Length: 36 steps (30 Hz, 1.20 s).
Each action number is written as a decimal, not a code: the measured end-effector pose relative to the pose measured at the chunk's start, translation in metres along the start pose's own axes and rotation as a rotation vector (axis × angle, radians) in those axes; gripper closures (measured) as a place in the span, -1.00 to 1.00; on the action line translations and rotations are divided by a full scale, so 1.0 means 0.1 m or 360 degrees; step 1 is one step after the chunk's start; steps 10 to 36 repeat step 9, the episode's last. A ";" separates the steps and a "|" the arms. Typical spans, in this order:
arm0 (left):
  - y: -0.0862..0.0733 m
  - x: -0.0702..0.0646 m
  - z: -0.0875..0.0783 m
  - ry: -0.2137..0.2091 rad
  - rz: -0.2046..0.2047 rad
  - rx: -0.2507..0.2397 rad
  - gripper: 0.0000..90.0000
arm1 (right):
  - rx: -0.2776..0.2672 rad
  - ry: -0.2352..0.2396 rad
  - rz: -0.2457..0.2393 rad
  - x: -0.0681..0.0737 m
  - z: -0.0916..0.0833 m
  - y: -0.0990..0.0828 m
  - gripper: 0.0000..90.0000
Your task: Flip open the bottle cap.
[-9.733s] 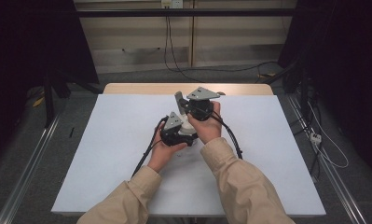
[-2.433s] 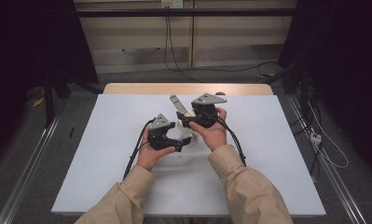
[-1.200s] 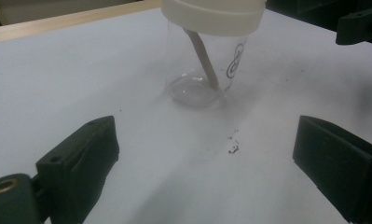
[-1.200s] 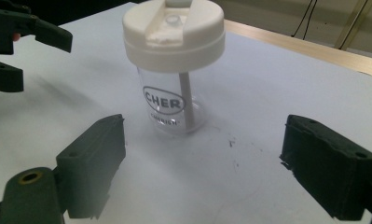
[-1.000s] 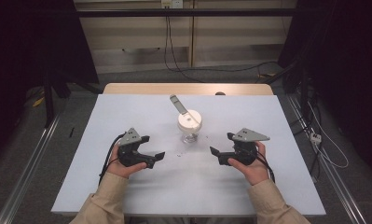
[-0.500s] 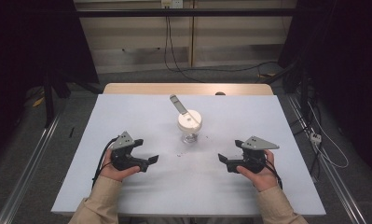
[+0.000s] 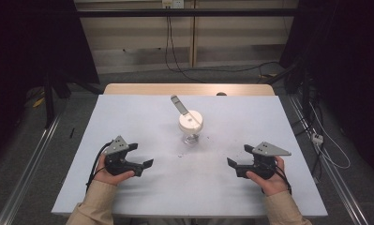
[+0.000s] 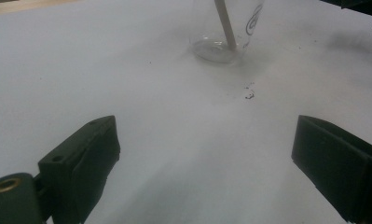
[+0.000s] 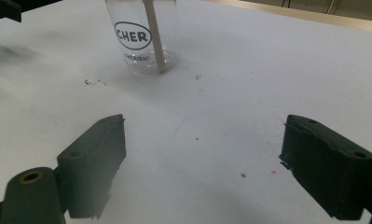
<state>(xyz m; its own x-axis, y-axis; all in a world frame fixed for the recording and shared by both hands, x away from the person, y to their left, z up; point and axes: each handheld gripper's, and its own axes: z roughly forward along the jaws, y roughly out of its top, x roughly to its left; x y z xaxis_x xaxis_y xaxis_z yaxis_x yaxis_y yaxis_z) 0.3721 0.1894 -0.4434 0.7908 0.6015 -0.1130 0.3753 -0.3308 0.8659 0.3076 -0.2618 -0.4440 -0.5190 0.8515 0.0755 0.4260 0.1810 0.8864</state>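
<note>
A clear plastic cup [image 7: 190, 127] with a white lid stands upright in the middle of the white table [image 7: 287, 122], and a pale straw [image 7: 179, 104] leans out of it to the back left. My left gripper [image 7: 142, 155] rests low at the front left, open and empty, its jaws turned toward the cup. My right gripper [image 7: 238, 155] mirrors it at the front right, open and empty. The left gripper view has the cup's base [image 8: 218, 44] and straw [image 8: 225, 25] far beyond the left gripper [image 8: 204, 168]. Printed lettering marks the cup [image 9: 144, 39] ahead of the right gripper [image 9: 202, 163].
Small dark specks [image 7: 182, 154] lie on the table just in front of the cup. A wooden strip [image 7: 189, 89] runs along the table's back edge. Metal rails [image 7: 30, 168] flank the table on the floor, and cables [image 7: 325, 150] trail at the right.
Both grippers were at the cup earlier; they have let it go and drawn apart toward the near edge. Over the last second each hand slid a little further outward and nearer.
</note>
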 end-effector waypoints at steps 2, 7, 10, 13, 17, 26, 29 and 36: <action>-0.01 0.01 -0.02 0.0009 -0.0004 -0.0005 -0.84 | -0.0001 -0.0007 -0.0004 -0.02 -0.03 -0.03 -0.69; -0.02 0.03 -0.03 0.0021 -0.0011 -0.0008 -0.84 | 0.0002 -0.0010 0.0016 -0.05 -0.07 -0.10 -0.69; -0.02 0.03 -0.03 0.0025 -0.0007 -0.0007 -0.84 | -0.0004 -0.0014 0.0017 -0.06 -0.09 -0.10 -0.69; -0.02 0.03 -0.03 0.0025 -0.0007 -0.0007 -0.84 | -0.0004 -0.0014 0.0017 -0.06 -0.09 -0.10 -0.69; -0.02 0.03 -0.03 0.0025 -0.0007 -0.0007 -0.84 | -0.0004 -0.0014 0.0017 -0.06 -0.09 -0.10 -0.69; -0.02 0.03 -0.03 0.0025 -0.0007 -0.0007 -0.84 | -0.0004 -0.0014 0.0017 -0.06 -0.09 -0.10 -0.69; -0.02 0.03 -0.03 0.0025 -0.0007 -0.0007 -0.84 | -0.0004 -0.0014 0.0017 -0.06 -0.09 -0.10 -0.69; -0.02 0.03 -0.03 0.0025 -0.0007 -0.0007 -0.84 | -0.0004 -0.0014 0.0017 -0.06 -0.09 -0.10 -0.69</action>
